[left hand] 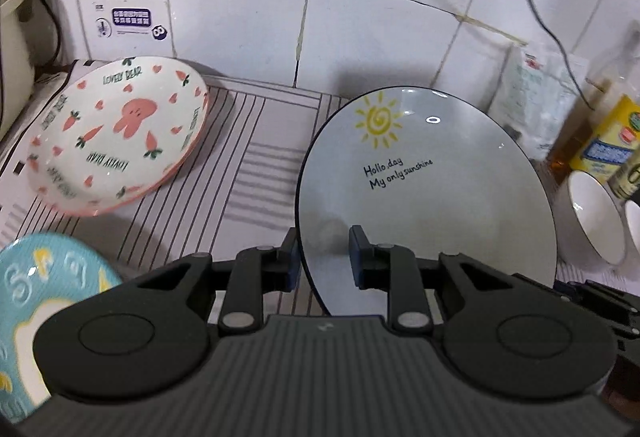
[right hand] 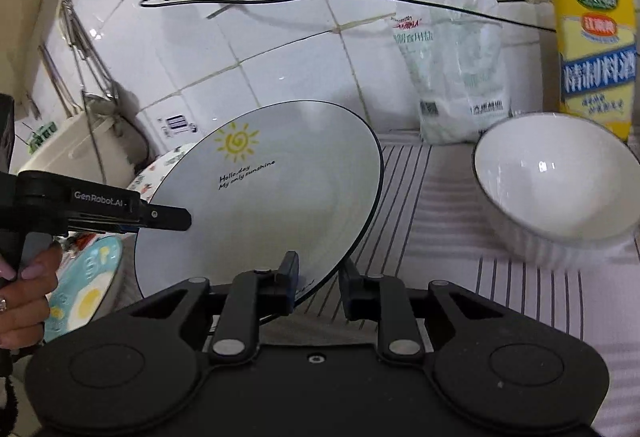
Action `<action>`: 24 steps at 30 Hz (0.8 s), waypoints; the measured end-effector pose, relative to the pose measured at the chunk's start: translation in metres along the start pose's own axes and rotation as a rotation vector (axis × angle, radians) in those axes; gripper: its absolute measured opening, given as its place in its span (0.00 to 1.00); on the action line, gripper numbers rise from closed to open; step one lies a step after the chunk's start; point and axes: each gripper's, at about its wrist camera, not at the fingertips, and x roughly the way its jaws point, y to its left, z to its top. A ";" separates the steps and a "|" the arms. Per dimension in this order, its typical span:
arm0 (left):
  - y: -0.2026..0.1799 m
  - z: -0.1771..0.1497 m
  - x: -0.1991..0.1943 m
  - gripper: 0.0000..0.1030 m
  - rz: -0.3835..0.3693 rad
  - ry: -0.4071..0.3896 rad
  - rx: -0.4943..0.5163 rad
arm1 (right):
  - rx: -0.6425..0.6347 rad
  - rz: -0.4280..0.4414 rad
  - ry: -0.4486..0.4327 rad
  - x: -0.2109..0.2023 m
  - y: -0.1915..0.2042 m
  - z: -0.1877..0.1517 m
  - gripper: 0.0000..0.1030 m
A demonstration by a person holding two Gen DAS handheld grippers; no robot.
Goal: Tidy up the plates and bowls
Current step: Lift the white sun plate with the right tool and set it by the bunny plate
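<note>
Nearest the lens, lower centre of the left wrist view: left gripper (left hand: 323,257), black with blue pads, its two fingers set either side of the rim of the grey round plate with yellow sun motif and black edge (left hand: 428,197) — clamped on it, plate held tilted above the striped cloth (left hand: 256,157).

Lower centre of the right wrist view: right gripper (right hand: 318,287), fingers narrowly parted astride the lower edge of the same grey plate (right hand: 260,197); whether its pads actually press the rim cannot be told. Left gripper (right hand: 176,220) enters from the left of that frame, pinching the plate's left rim.

Left of the left wrist view: white shallow dish with pink rabbit and carrot print (left hand: 120,133), resting tilted on the cloth. Lower left corner: blue plate with fried-egg pattern (left hand: 40,301).

Right of the right wrist view: white ceramic bowl (right hand: 560,181) on the cloth — yellow-labelled bottle (right hand: 596,53) and clear salt bag (right hand: 456,69) behind it against the white tiled wall (right hand: 280,37).
</note>
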 end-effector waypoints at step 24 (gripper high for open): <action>-0.008 0.014 0.016 0.44 0.062 0.078 0.048 | -0.048 -0.260 0.047 0.034 0.030 0.016 0.61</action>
